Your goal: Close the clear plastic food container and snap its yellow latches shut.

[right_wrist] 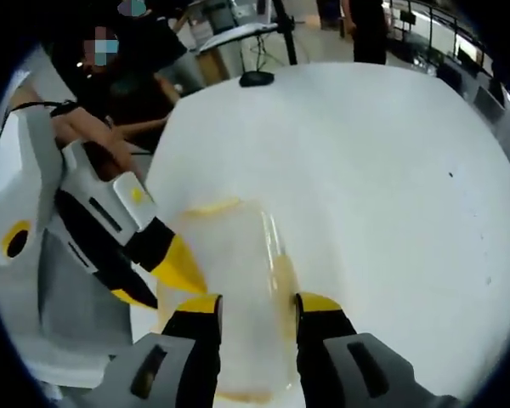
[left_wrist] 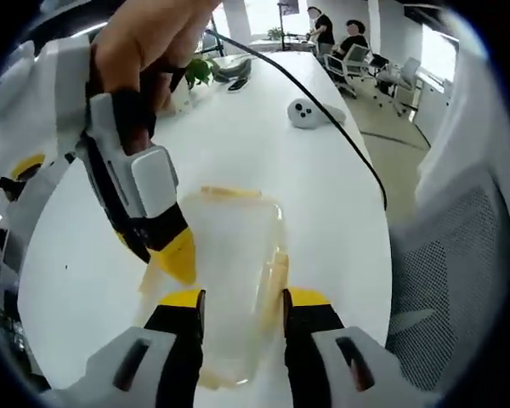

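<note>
A clear plastic food container [left_wrist: 234,246] with pale yellow latches [left_wrist: 229,192] lies on the white table [left_wrist: 323,195], lid on top. My left gripper [left_wrist: 244,304] hovers over its near part, open, with the lid showing between the jaws. My right gripper [left_wrist: 166,255], held by a hand, points its yellow tips at the container's left edge. In the right gripper view the same container [right_wrist: 238,255] sits between the open jaws of my right gripper [right_wrist: 257,308]. There my left gripper [right_wrist: 166,280] reaches in from the left and touches the container's rim. Whether the latches are snapped is unclear.
A white controller [left_wrist: 314,113] and a black cable [left_wrist: 340,136] lie farther along the table, near a small plant [left_wrist: 200,72]. A mesh chair [left_wrist: 459,272] stands beside the table edge. A black object [right_wrist: 257,78] lies at the far end. People sit in the background [left_wrist: 344,38].
</note>
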`<state>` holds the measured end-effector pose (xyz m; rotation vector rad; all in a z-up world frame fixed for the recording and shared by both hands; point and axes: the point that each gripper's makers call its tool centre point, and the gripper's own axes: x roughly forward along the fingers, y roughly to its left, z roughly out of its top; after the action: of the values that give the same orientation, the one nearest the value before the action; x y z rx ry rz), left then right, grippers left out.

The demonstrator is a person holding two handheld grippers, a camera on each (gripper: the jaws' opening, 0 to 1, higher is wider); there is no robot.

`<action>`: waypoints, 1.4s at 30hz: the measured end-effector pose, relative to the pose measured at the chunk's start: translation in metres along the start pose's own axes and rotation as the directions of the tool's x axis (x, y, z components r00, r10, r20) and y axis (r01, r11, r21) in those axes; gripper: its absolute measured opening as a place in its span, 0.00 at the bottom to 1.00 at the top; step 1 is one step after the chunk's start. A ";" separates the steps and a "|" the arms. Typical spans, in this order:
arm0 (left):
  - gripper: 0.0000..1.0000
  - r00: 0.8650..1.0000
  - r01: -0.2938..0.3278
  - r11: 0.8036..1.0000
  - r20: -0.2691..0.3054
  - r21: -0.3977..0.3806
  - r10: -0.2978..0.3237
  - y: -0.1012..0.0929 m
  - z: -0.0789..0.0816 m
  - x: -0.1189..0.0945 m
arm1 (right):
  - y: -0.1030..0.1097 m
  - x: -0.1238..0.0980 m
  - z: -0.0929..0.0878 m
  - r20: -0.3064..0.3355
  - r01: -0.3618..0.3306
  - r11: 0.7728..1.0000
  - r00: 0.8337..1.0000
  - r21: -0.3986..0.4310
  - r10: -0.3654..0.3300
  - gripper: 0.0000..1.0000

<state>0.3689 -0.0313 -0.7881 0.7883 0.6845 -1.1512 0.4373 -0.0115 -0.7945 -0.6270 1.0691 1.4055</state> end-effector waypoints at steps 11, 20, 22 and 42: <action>0.36 0.998 -0.052 0.997 -0.027 0.064 0.053 -0.002 -0.001 0.005 | 0.000 0.003 -0.002 -0.051 -0.024 1.000 0.998 0.011 0.024 0.31; 0.31 0.994 -0.095 0.990 -0.048 0.100 0.101 -0.001 -0.002 0.008 | 0.003 0.006 0.000 -0.093 -0.039 0.999 0.995 0.021 0.041 0.28; 0.31 0.995 -0.093 0.991 -0.035 0.092 0.097 0.002 -0.002 0.005 | 0.002 0.005 -0.001 -0.091 -0.037 0.999 0.995 0.024 0.039 0.29; 0.36 0.998 -0.059 0.991 -0.016 0.117 0.061 0.000 0.001 0.004 | 0.000 0.002 -0.001 0.014 -0.003 0.996 1.000 0.093 0.001 0.38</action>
<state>0.3695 -0.0342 -0.7904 0.9141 0.6097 -1.1379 0.4371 -0.0118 -0.7966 -0.5475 1.1176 1.3519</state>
